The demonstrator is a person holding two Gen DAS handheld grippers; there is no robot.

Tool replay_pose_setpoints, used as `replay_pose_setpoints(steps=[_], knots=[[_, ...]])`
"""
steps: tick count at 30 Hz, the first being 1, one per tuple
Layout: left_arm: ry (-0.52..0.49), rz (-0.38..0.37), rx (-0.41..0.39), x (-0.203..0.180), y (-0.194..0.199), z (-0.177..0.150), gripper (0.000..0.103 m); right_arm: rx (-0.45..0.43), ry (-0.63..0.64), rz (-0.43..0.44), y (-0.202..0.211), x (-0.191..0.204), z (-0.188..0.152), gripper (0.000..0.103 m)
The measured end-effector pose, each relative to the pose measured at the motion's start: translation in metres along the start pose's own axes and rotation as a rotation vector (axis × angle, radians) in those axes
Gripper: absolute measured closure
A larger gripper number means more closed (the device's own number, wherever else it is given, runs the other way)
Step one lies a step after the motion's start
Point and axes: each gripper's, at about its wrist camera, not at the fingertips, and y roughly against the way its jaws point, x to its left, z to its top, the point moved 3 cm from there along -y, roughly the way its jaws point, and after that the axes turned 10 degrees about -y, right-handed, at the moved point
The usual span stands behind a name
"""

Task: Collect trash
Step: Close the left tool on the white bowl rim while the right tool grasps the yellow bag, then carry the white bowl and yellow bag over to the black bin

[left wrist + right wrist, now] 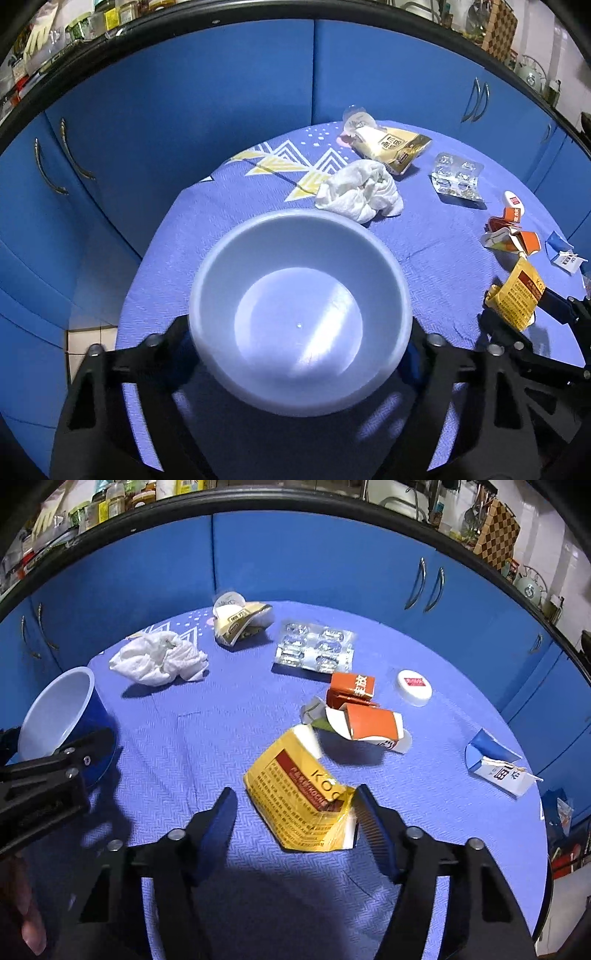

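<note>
While the left gripper straddles the white-lined blue bowl, its jaws stand on either side of the wall, and whether the pads actually press it cannot be told from either view. The right gripper has its jaws apart around the torn yellow packet: the right pad touches the packet's crumpled corner, the left pad stands clear, so no grip yet. The rest of the trash lies scattered on the blue-clothed bench: crumpled white tissue, gold wrapper, empty blister pack, torn orange carton, white cap, blue-white carton. Risks: the packet is thin and lies tilted, so a one-sided squeeze likely skids it over the cloth or folds it out of the jaws; the cloth may bunch under the fingers. The bowl looks light and smooth, so it may tip or slip if lifted by the wall. The grippers sit near each other, so a swing from packet to bowl could clip the left gripper's frame. Room: the bench's round edge runs just behind the bowl and near the blue-white carton; open cloth lies between bowl and packet, a clear lane for the carry.
</note>
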Motion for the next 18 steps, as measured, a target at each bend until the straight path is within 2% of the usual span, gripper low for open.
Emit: replay_pose_setpoints(steps=[4, 6, 18], knots=[[0.007, -0.003, -0.003, -0.002, 0.001, 0.0, 0.027, 0.001, -0.004, 0.013, 0.003, -0.004, 0.001, 0.066], [0.008, 0.0, -0.009, -0.003, 0.003, 0.0, 0.027, 0.001, -0.01, 0.021, 0.006, -0.006, 0.002, 0.069], [-0.02, 0.002, -0.079, -0.019, 0.049, -0.003, 0.027, -0.044, -0.012, 0.04, 0.048, -0.013, -0.004, 0.071]])
